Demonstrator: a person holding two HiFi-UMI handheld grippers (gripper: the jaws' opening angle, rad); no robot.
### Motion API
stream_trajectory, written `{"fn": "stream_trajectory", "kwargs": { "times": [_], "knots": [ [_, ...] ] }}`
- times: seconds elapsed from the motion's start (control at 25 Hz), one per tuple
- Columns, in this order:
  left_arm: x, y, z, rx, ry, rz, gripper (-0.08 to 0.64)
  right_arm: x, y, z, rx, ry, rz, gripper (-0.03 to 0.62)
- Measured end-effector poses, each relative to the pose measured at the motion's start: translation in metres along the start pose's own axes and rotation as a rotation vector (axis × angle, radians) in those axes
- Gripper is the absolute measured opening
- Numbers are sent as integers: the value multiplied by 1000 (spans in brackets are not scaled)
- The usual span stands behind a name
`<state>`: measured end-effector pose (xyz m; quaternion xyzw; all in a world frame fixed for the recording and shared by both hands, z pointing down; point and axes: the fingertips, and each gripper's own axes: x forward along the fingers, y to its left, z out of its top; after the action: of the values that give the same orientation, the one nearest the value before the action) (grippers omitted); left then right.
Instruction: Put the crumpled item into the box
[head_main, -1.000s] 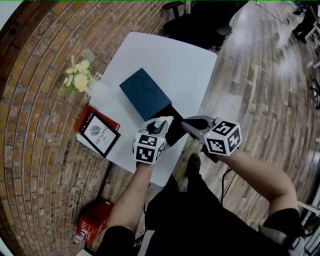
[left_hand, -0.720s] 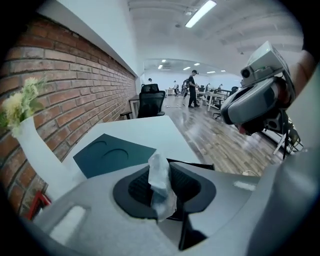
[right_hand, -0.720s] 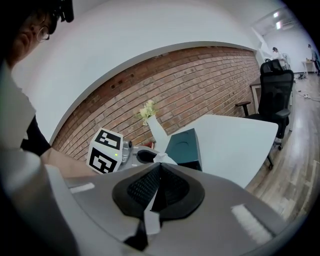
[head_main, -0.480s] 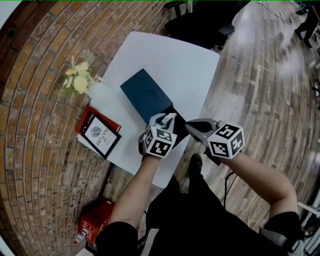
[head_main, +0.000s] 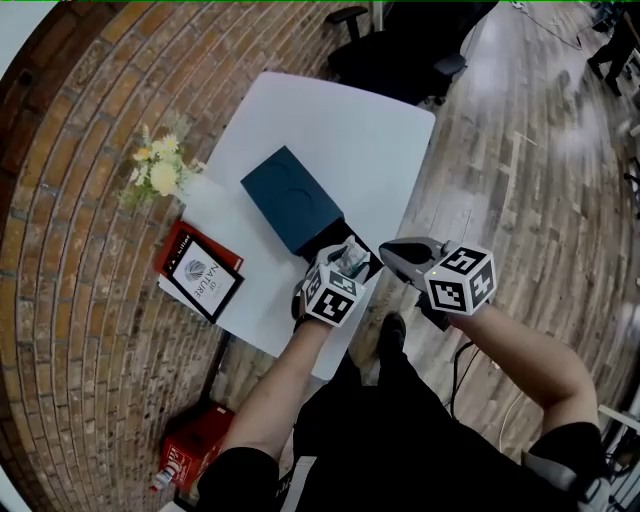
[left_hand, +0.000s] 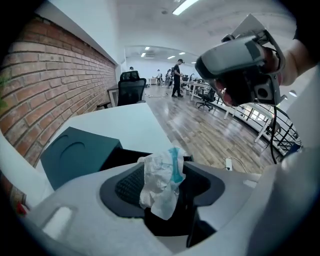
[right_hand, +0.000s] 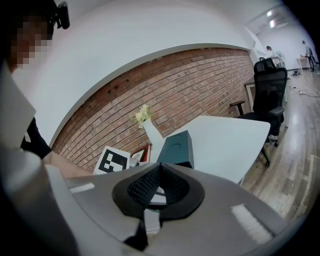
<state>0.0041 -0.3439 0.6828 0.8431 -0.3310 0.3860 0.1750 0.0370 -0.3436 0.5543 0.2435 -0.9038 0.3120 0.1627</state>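
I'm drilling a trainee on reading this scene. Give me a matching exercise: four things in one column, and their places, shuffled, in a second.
Things:
1. crumpled item
2. teal box
3. flowers
4. office chair

Places:
A. beyond the white table, at its far end
B. between the jaws of the left gripper
C. flat on the white table
D. at the table's edge, by the brick wall

Pairs: 1-B, 2-C, 3-D, 4-A

The left gripper's jaws have just been opening, with the crumpled item between them.
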Motion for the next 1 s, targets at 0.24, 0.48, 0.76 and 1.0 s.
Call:
{"fn": "stream_trajectory", "kwargs": {
  "times": [0.24, 0.48, 0.76, 1.0],
  "knots": [
    [18, -13, -7, -14, 40, -16, 222, -6, 1, 3, -2, 0, 0, -2],
    [23, 15, -9, -67, 61, 39, 204, -12, -2, 0, 3, 9, 10, -2],
    [2, 15, 19, -204, -61, -12, 281, -24, -10, 25, -30, -34, 43, -1],
    [-27, 13, 46, -215, -132, 18, 276, -31, 0, 48, -103, -40, 116, -2]
  ]
}}
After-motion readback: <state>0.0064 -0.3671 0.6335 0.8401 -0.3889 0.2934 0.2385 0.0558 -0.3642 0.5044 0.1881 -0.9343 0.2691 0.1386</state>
